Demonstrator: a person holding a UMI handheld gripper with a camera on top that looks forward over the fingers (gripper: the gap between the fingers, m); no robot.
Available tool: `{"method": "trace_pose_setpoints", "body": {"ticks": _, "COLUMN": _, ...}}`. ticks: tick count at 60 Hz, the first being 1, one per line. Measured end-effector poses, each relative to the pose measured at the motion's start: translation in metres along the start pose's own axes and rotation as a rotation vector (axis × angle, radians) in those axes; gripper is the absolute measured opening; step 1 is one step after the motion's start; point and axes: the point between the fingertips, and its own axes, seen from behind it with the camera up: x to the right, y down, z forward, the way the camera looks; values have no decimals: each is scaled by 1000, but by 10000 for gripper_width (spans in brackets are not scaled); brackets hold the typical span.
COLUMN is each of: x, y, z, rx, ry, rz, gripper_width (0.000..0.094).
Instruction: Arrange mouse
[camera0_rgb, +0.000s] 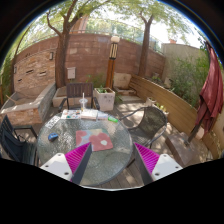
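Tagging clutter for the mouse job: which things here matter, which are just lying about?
Job:
- gripper, fingers open, nothing between them
- red square pad on glass table; no mouse clearly discernible

Lying about:
- small blue object
- white papers
- white planter box
- red cloth
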Motion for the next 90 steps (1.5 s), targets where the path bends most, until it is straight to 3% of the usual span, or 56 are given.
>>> {"method": "trace_pose_setpoints", "body": {"ticks": 11, "x": -11, "y": 30, "z": 17, "rx": -42, "ry": -2, "rz": -9, "gripper_width": 851}}
{"method": "trace_pose_setpoints", "body": {"ticks": 23, "x": -63, "y": 131, "z": 50, "rx": -161, "ry": -58, "rz": -58, "gripper_width": 853}}
{"method": "trace_pose_setpoints", "body": {"ticks": 30, "x": -136, "y": 183, "z": 75, "rx": -234, "ry": -157, "rz": -94, "gripper_width": 850}}
{"method": "trace_pose_setpoints", "body": {"ticks": 35, "x": -189, "y": 204, "z": 94, "rx": -233, "ry": -243, "rz": -117, "gripper_width": 854}}
{"method": "trace_pose_setpoints", "body": {"ticks": 44, "x": -311, "y": 190, "z": 151, "rx": -152, "ry": -379, "rz": -141, "gripper_width": 856}}
{"method": "trace_pose_setpoints", "body": {"ticks": 53, "x": -399, "y": 161, "z": 223, "rx": -98, "ry": -427, "rz": -137, "gripper_width": 853}}
{"method": "trace_pose_setpoints", "body": {"ticks": 65, "x": -466, "y": 140, "z": 305, "rx": -132, "ry": -422, "rz": -93, "gripper_width": 850}}
{"method": "trace_pose_setpoints", "body": {"ticks": 79, "x": -496, "y": 109, "z": 347, "rx": -138, "ry": -400, "rz": -65, "gripper_width": 832}}
{"method": "trace_pose_setpoints", "body": {"ticks": 85, "x": -501, "y": 104, "z": 359, "rx": -149, "ry": -373, "rz": -66, "gripper_width": 763}}
{"method": "trace_pose_setpoints", "body": {"ticks": 90, "x": -494, "y": 102, "z": 367, "rx": -156, "ry": -317, "rz": -78, "gripper_width": 594}}
